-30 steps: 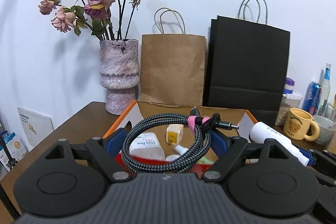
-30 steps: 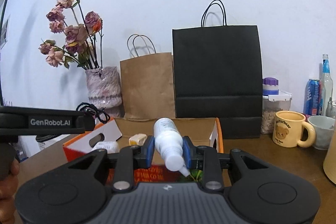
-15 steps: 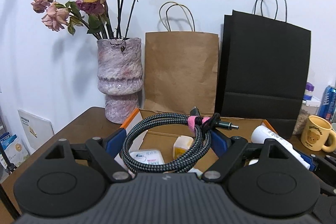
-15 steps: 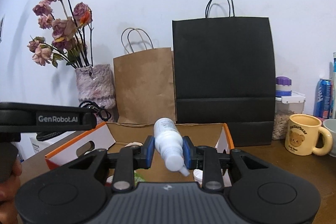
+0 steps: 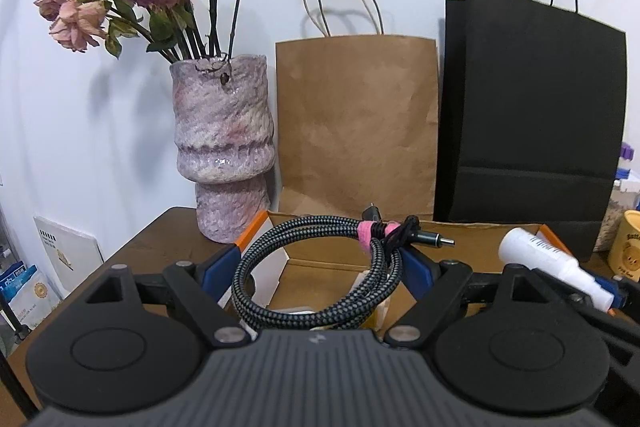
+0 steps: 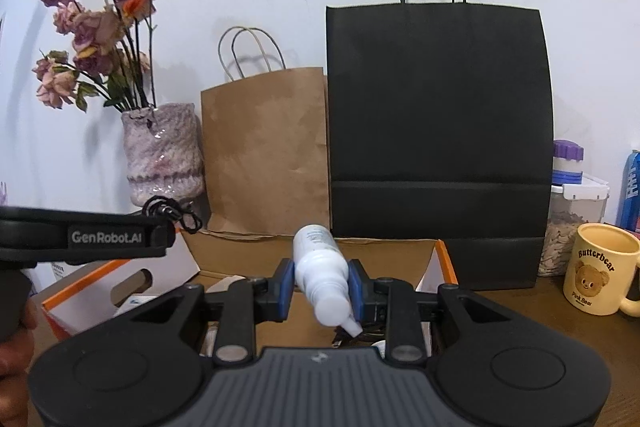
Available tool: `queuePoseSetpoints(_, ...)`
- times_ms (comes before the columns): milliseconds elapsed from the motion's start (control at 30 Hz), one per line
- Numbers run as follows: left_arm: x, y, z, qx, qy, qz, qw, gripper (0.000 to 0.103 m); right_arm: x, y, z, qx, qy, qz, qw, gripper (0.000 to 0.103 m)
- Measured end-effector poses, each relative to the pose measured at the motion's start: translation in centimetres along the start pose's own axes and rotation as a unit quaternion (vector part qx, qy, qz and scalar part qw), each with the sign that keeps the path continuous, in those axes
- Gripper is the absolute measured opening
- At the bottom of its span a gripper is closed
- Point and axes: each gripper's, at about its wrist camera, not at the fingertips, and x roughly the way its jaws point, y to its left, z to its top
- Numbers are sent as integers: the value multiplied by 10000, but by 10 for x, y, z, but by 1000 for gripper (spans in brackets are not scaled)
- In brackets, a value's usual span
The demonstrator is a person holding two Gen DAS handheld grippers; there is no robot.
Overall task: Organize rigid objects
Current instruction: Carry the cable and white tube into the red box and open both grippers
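My left gripper (image 5: 316,267) is shut on a coiled braided cable (image 5: 320,275) with a pink tie, held above the open cardboard box (image 5: 460,231). My right gripper (image 6: 320,285) is shut on a white bottle (image 6: 320,267), nozzle pointing back toward the camera, above the same box (image 6: 400,247). The bottle also shows at the right of the left wrist view (image 5: 548,259). The left gripper's body shows at the left of the right wrist view (image 6: 88,237). The box contents are mostly hidden by the grippers.
A pink vase with dried roses (image 5: 224,147), a brown paper bag (image 5: 356,123) and a black paper bag (image 6: 436,131) stand behind the box against the wall. A yellow bear mug (image 6: 600,267), a storage jar (image 6: 572,207) and a blue can (image 6: 632,195) stand at the right.
Both grippers have moved forward and lower, closer to the box and the bags, still holding the cable and the bottle. Less of the box interior shows now.
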Motion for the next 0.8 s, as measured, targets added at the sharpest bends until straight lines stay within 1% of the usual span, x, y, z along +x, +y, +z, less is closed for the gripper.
queuePoseSetpoints(167, 12, 2, -3, 108, 186, -41, 9998, 89, 11, -4, -2, -45, 278, 44, 9996, 28)
queuePoseSetpoints(200, 13, 3, -4, 125, 200, -22, 9997, 97, 13, -6, -3, -43, 369, 65, 9993, 29)
queuePoseSetpoints(233, 12, 3, -4, 134, 179, 17, 9997, 103, 12, -6, -4, -32, 403, 61, 9992, 29)
queuePoseSetpoints(267, 11, 5, -4, 138, 141, 7, 9998, 103, 12, -7, -5, -35, 439, 47, 9990, 38)
queuePoseSetpoints(300, 10, 6, -4, 139, 128, -3, 9998, 103, 12, -7, -5, -48, 459, 17, 9989, 57)
queuePoseSetpoints(333, 10, 7, -4, 134, 136, 6, 9998, 103, 11, -7, -5, -65, 445, -31, 9990, 68)
queuePoseSetpoints(367, 10, 8, -3, 121, 137, 20, 9998, 103, 10, -6, -4, -93, 414, -68, 9991, 84)
queuePoseSetpoints(400, 10, 10, -3, 104, 135, 25, 9999, 103, 9, -6, -4, -123, 383, -79, 9992, 90)
queuePoseSetpoints(433, 10, 11, -3, 86, 146, 27, 9999, 103, 8, -5, -3, -143, 380, -80, 9991, 92)
queuePoseSetpoints(500, 10, 13, -3, 58, 172, 55, 9998, 103, 7, -5, -2, -165, 377, -88, 9991, 103)
queuePoseSetpoints(800, 11, 15, -3, 36, 209, 73, 9997, 103, 6, -2, -1, -261, 451, -78, 9986, 103)
